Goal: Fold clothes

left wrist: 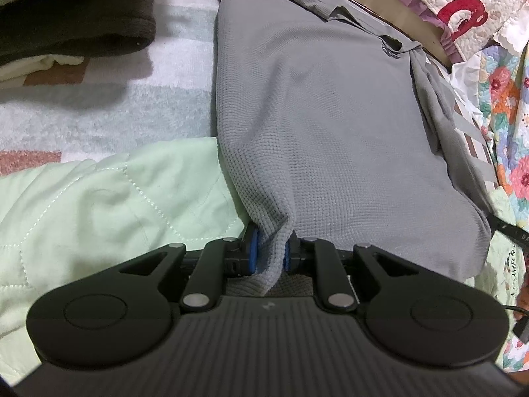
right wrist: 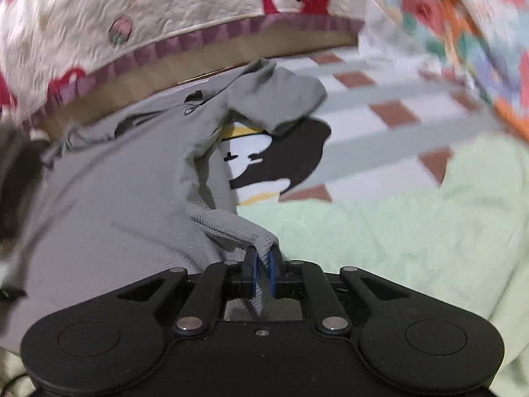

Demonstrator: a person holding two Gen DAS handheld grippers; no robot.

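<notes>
Grey waffle-knit shirt [left wrist: 330, 106] lies stretched along the bed, far end by the wooden bed frame [left wrist: 380, 6], near hem lifted off the surface; both grippers hold that near hem.

Left gripper [left wrist: 269, 253]: closed on a bunched pinch of the hem, blue pads pressing the fabric from either side; cloth rises in a ridge from the grip. Right gripper [right wrist: 263, 276]: likewise clamped on a ribbed corner of the same shirt [right wrist: 125, 178], a tail of fabric hanging down between the fingers.

Done so far, by the look of it: one side appears already turned in, giving a straight long left edge in the left wrist view; the right sleeve [right wrist: 281, 99] is flopped over, not tidy, lying partly on a black-and-white printed garment [right wrist: 274, 162]. Collar with a small button sits at the far end.

Left to do, as I judge: carry the hem toward the collar to halve the length; smooth the sleeve; set it with the stack of folded clothes [left wrist: 66, 23] at upper left in the left wrist view. The printed garment looks unfolded yet; roughly mid-way on this shirt.

Surroundings: pale green quilt [left wrist: 99, 205] under the grippers; checked bedsheet [right wrist: 380, 106]; floral quilt [right wrist: 463, 16] at the far right. Right wrist view is motion-blurred; fine detail there uncertain.
</notes>
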